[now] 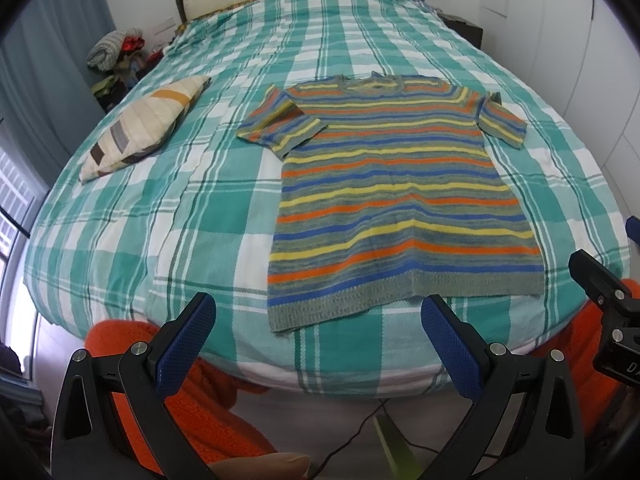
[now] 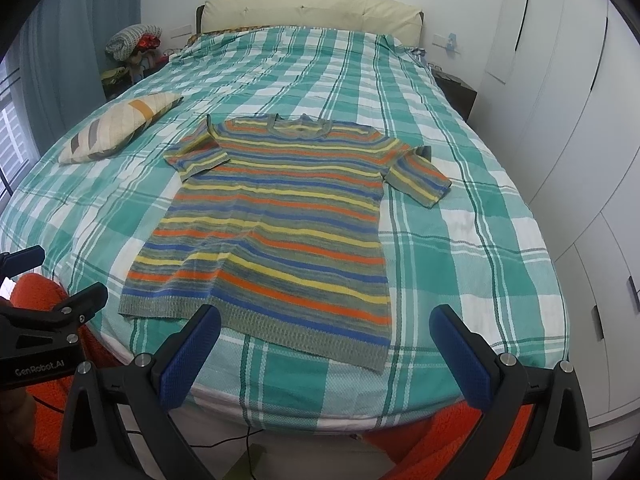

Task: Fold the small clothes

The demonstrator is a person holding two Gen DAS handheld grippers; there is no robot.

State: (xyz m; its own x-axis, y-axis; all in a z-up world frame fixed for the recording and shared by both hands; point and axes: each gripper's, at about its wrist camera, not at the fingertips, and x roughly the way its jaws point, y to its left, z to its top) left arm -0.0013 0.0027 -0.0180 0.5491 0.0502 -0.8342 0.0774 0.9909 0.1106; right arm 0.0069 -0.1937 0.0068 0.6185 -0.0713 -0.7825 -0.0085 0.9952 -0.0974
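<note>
Nearest first: both claws are hanging off the foot of the bed, short of the mattress edge, each spread wide and holding nothing. Left claw (image 1: 318, 334) is showing blue pads (image 1: 184, 344) well apart, touching no cloth; right claw (image 2: 326, 344) is reading the same (the left claw's black body is poking into the right wrist view at the left edge).

Just beyond, the striped knit top (image 1: 400, 200) is lying flat, face up, on the green checked bedspread (image 1: 200, 220). Its grey hem (image 1: 360, 304) is sitting closest to the claws, neckline pointing away toward the headboard (image 2: 312, 10), so the long axis is running straight away from the claws. Both short sleeves are lying spread outward.

Judgement: no fold has been made yet. The hem's left corner is lying nearer the left claw, the right corner nearer the right claw, so each side appears to be falling to its own arm.

Farther off, a striped pillow (image 1: 144, 124) is resting left of the top, well apart.
</note>
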